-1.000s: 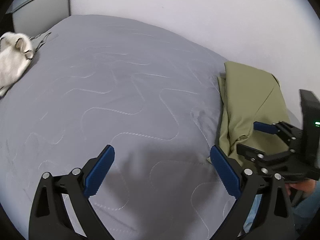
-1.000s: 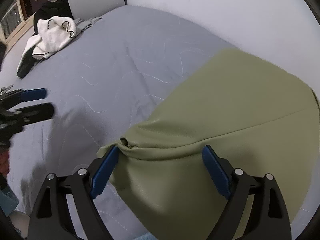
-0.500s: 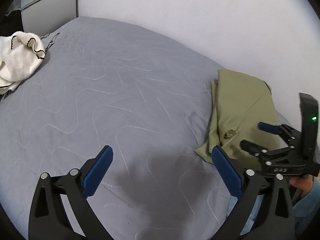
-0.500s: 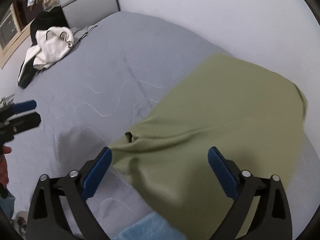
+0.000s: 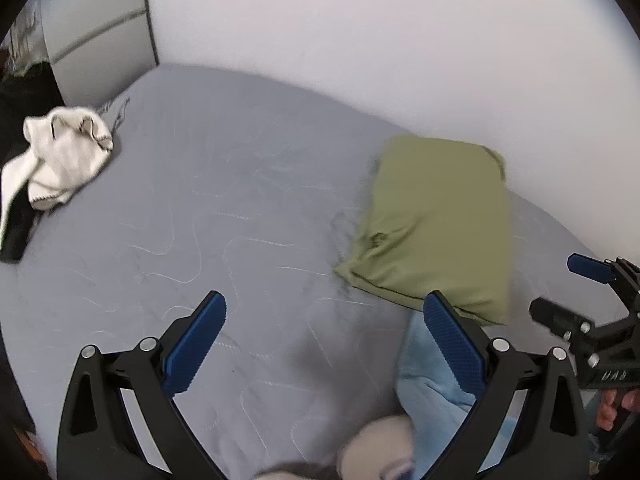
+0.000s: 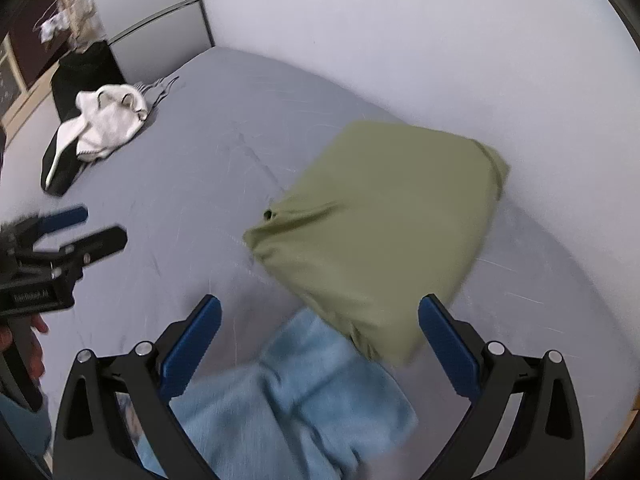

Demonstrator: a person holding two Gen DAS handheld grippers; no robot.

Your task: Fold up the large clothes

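- Green garment [image 6: 384, 232] is seen folded on the bed [image 6: 208, 168], at the wall-side edge.
- Left gripper [image 5: 320, 344] and right gripper [image 6: 320, 340] are held spread wide, nothing grasped.

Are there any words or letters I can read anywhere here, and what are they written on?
Left gripper, white print on its black body, seen from the right wrist: too blurred to read.
Right gripper, raised letters on its black body, seen from the left wrist: too blurred to read.
Green garment, bed cover: no text.
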